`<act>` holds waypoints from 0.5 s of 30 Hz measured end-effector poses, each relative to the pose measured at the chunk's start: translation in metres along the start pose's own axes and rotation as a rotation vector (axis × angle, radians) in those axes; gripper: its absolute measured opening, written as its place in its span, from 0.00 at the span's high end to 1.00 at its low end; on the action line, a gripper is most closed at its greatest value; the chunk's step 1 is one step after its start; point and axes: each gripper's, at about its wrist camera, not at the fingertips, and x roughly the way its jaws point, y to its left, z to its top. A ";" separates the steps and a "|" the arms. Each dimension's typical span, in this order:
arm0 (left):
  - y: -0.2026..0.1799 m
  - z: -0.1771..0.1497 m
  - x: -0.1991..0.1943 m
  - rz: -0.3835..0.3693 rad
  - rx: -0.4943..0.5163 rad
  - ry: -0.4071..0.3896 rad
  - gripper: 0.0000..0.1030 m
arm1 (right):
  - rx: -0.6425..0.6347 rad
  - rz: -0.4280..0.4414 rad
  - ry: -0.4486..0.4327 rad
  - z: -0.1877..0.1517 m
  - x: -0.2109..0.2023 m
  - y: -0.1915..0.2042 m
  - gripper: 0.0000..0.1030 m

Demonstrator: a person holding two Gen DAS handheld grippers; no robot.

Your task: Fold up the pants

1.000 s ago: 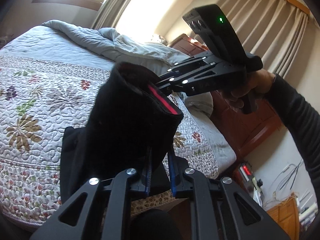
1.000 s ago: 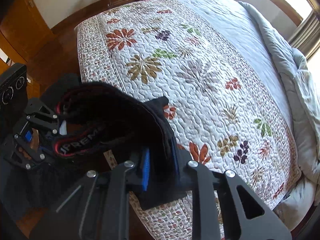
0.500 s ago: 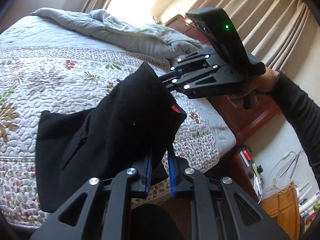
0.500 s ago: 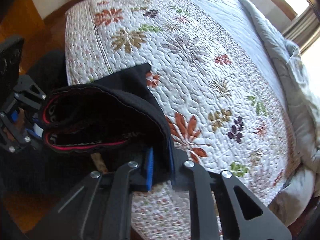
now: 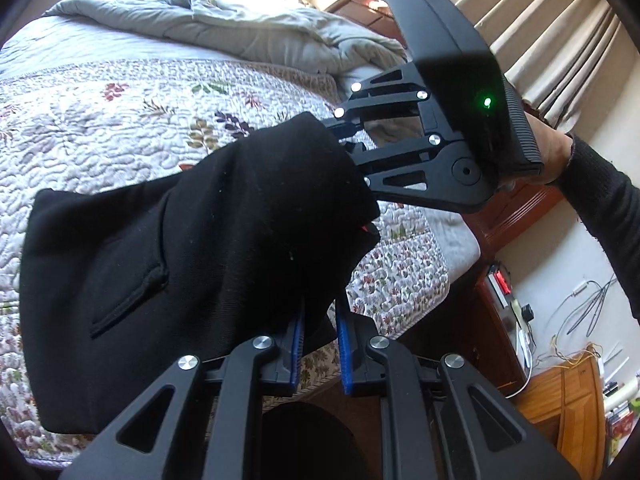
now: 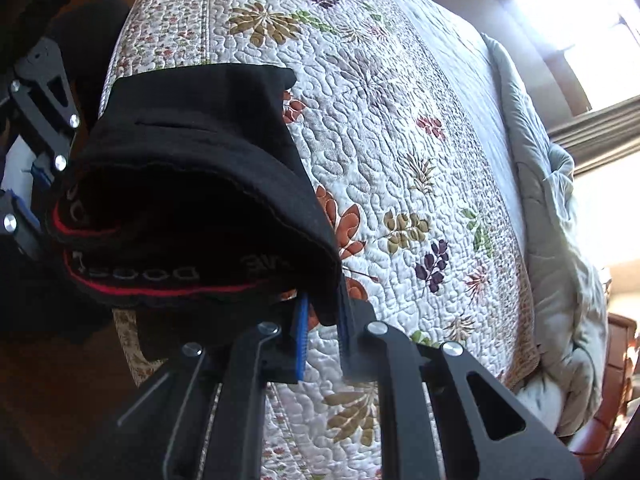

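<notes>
Black soft-knit pants with a red-trimmed waistband (image 5: 192,248) are held up just over the near edge of the bed, their lower fold draped on the white quilted floral bedspread (image 5: 120,120).

Left gripper (image 5: 320,344): blue-padded fingers (image 5: 297,340) nearly closed, clamping a pinch of black fabric at the 6 o'clock edge of the bundle.

Right gripper (image 6: 323,332): fingers (image 6: 301,336) close together, a fold of the waistband corner gripped between them. In the left wrist view it enters from 2 o'clock, its tips buried in the cloth, carried by a hand (image 5: 554,156) in a dark sleeve.

Waistband opening faces the right wrist camera, at 9 o'clock. A rumpled grey duvet (image 5: 248,36) lies along the far side of the bed at 12 o'clock.
</notes>
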 end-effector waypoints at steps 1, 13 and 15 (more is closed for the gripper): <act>0.000 0.000 0.003 0.000 0.002 0.006 0.86 | -0.001 0.000 0.001 -0.002 0.002 0.001 0.90; 0.004 -0.008 0.036 -0.006 -0.021 0.076 0.86 | -0.017 -0.037 -0.032 -0.031 0.024 0.015 0.90; 0.004 -0.007 0.040 0.003 -0.025 0.087 0.86 | -0.022 -0.046 -0.030 -0.038 0.030 0.017 0.92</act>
